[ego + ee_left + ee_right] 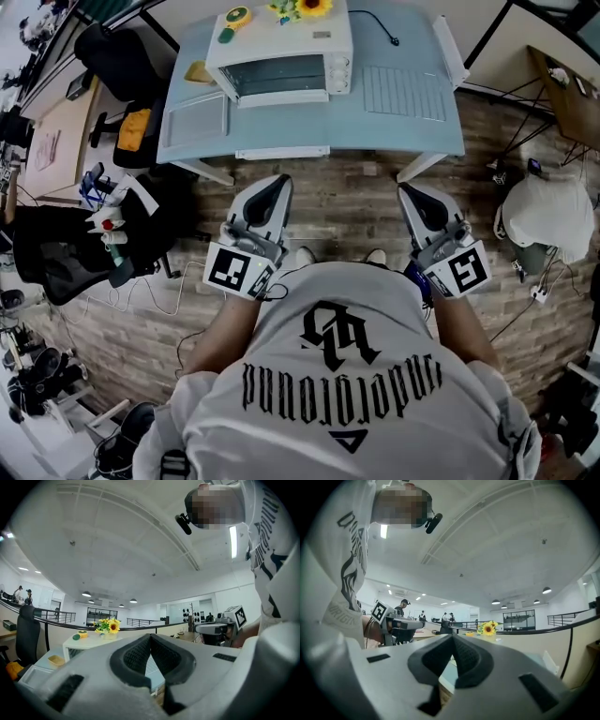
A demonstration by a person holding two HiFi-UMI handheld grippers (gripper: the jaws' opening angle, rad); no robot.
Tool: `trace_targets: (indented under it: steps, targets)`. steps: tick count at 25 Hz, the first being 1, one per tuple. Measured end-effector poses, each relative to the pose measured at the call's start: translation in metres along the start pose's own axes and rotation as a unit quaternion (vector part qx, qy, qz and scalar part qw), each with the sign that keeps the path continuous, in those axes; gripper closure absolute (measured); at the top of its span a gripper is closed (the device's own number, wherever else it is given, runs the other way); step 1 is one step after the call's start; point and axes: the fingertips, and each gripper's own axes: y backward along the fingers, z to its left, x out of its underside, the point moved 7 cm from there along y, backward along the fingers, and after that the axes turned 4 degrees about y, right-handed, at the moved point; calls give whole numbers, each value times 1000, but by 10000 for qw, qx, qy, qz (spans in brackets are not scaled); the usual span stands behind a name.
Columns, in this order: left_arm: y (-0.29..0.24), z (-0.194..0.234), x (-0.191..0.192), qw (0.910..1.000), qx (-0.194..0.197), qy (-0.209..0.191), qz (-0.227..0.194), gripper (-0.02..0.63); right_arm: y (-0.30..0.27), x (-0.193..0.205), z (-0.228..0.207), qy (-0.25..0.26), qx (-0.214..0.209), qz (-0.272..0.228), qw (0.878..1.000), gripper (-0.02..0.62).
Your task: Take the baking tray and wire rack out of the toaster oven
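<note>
The white toaster oven (pixel 281 58) stands at the back of the light-blue table (pixel 394 131), with its glass door closed. A grey baking tray (pixel 197 120) lies flat on the table to the oven's left. The wire rack (pixel 403 92) lies flat to its right. My left gripper (pixel 280 182) and right gripper (pixel 406 191) are held over the wooden floor, short of the table's front edge and pointing at it. Both are shut with nothing between the jaws. In the left gripper view the left gripper (pixel 150 637) shows closed jaws, and so does the right gripper (pixel 452 637) in its own view.
Sunflowers (pixel 305 7) and a yellow round item (pixel 235 17) sit on the oven's top. A small tan dish (pixel 198 72) lies at the table's left. Black office chairs (pixel 66 248) and clutter stand to the left, a white bag (pixel 548 214) to the right. People stand far off.
</note>
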Motion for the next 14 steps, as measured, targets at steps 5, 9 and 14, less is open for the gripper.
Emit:
trace_targets:
  steps: [5, 9, 14]
  targets:
    - [2, 8, -1, 10000, -13, 52, -22, 607, -7, -1, -1, 11, 13, 23, 10000, 592]
    - [1, 6, 1, 10000, -23, 76, -21, 607, -3, 0, -3, 13, 18, 29, 10000, 592]
    - [-6, 2, 3, 9999, -26, 116, -8, 607, 0, 1, -11, 22, 0, 50, 10000, 592]
